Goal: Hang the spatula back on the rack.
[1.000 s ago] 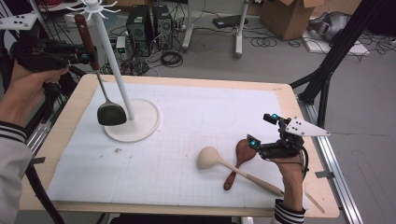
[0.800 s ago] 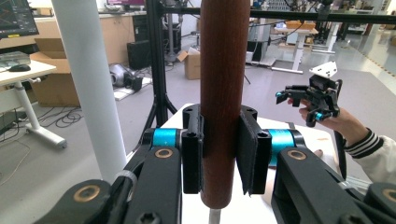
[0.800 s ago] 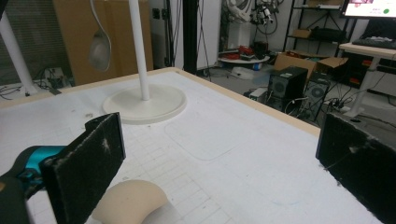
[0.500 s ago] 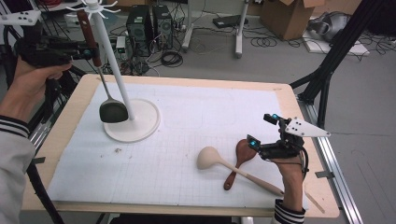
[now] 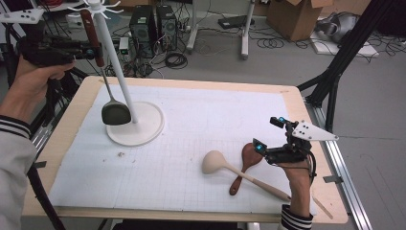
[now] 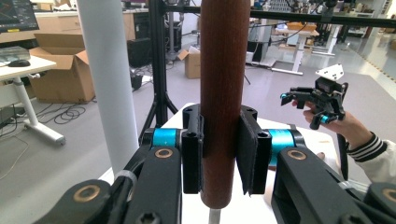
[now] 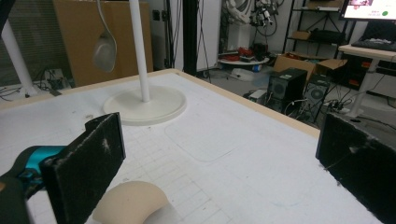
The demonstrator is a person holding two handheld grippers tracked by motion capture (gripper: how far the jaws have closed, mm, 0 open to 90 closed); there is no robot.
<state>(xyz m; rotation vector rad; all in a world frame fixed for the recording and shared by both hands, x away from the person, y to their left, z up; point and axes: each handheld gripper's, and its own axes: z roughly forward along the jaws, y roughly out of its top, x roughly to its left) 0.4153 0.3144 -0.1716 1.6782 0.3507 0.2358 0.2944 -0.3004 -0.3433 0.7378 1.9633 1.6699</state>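
Note:
A spatula with a dark red-brown wooden handle (image 5: 91,33) (image 6: 223,93) and a dark head (image 5: 116,114) (image 7: 103,53) hangs upright beside the white stand's pole (image 5: 112,57) (image 6: 106,79). My left gripper (image 5: 91,50) (image 6: 223,154) is shut on that handle, high at the table's far left. My right gripper (image 5: 267,133) (image 7: 224,158) stands open over the table's right side, nothing between its pads (image 7: 88,158). Just beside it lie a pale wooden ladle (image 5: 214,161) (image 7: 133,203) and a dark wooden spoon (image 5: 248,155).
The stand's round white base (image 5: 135,123) (image 7: 144,105) sits at the left of the white mat (image 5: 201,115). Hooks crown the pole at the top (image 5: 95,5). Computer cases, cables and cardboard boxes stand on the floor beyond the table.
The left gripper and the spatula have edged slightly upward next to the pole. The right gripper has stayed where it was.

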